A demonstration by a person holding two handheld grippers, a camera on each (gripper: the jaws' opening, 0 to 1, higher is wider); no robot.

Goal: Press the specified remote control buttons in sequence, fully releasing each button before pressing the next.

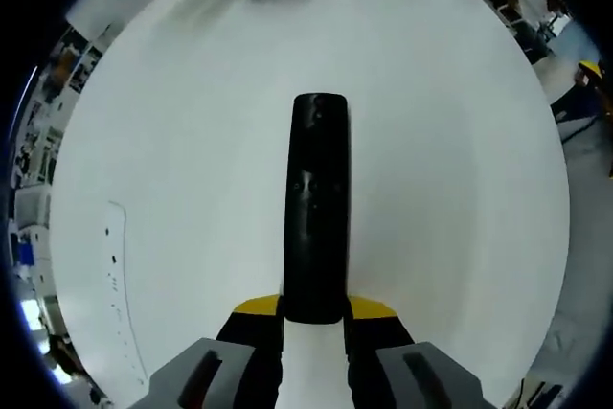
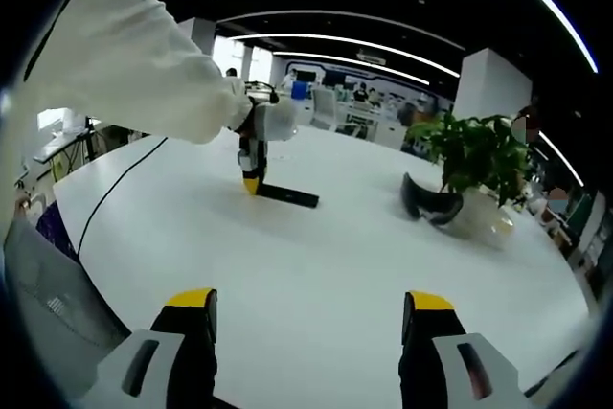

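Large white round-edged table [image 1: 192,141] carried everything. Long slim black plastic remote control [image 1: 318,208] lay flat well in from table's edges, near end clamped between yellow-tipped jaws of left gripper [image 1: 316,318]. Right gripper [image 2: 308,318] hovered well apart from remote, jaws spread wide, holding nothing. Judged early stage: remote steadied, no press under way, button sequence apparently left to do. Remote looked glossy, narrow; small buttons barely discernible mid-body.

Bare counter [image 2: 316,275] ahead of the right fingers [image 2: 192,308]; potted plant [image 2: 474,165] (far right) and cable [image 2: 115,193] off left are obstacles.
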